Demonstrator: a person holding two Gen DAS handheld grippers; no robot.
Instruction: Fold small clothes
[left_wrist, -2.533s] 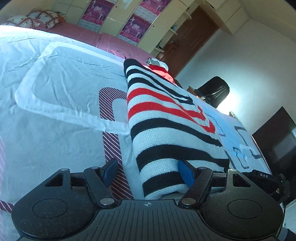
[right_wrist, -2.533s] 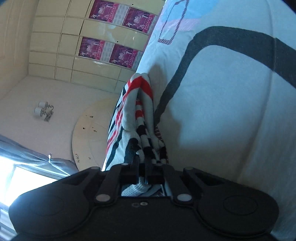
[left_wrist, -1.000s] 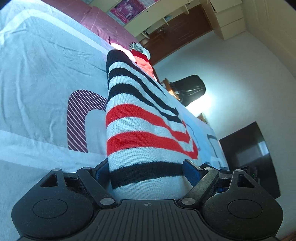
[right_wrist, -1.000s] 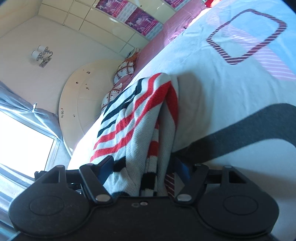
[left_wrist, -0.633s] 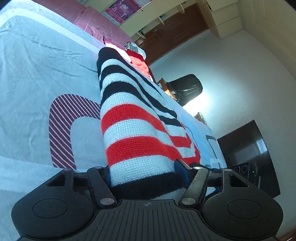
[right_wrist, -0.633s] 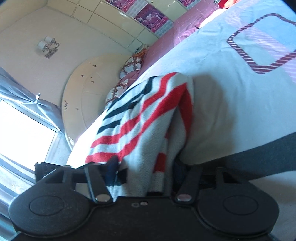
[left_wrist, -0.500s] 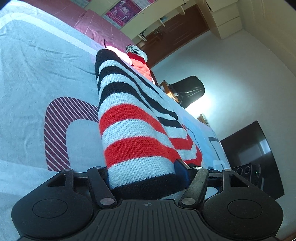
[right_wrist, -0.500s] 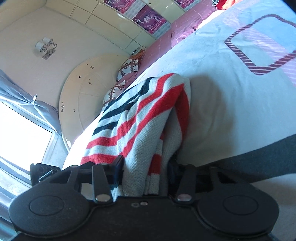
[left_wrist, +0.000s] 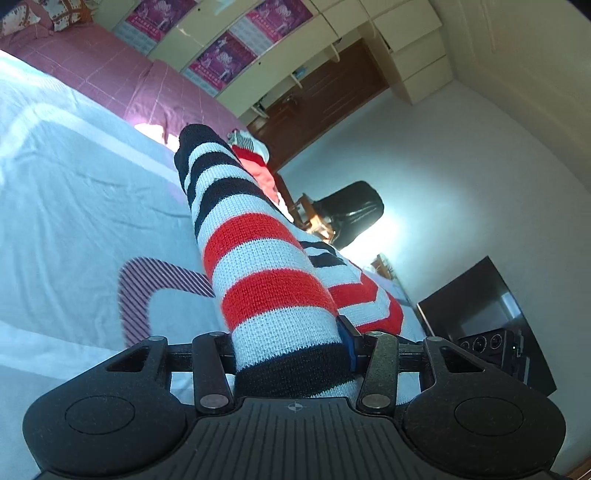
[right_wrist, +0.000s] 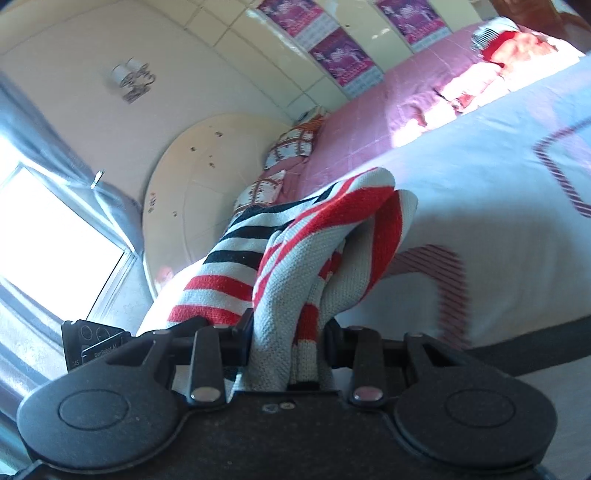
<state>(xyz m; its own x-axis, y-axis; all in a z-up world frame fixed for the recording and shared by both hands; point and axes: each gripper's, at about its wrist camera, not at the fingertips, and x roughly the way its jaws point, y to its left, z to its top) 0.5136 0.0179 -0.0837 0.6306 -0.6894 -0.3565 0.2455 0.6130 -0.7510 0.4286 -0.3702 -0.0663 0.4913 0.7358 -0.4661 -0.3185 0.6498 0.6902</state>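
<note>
Both ends now gripped. Left hand-held gripper (left_wrist: 291, 354) has clenched on the striped sweater (left_wrist: 258, 258) where a second ago its jaws stood wide around the roll; right hand-held gripper (right_wrist: 288, 343) likewise clamps bunched layers at lower centre. Sweater lifts off the bed (left_wrist: 74, 206), running to upper centre (folded lengthwise). Likely ready to carry or make the next fold.

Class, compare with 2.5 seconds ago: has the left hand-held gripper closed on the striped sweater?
Yes. The left hand-held gripper now pinches the striped sweater; its fingers formerly stood wide apart over the bedsheet.
</note>
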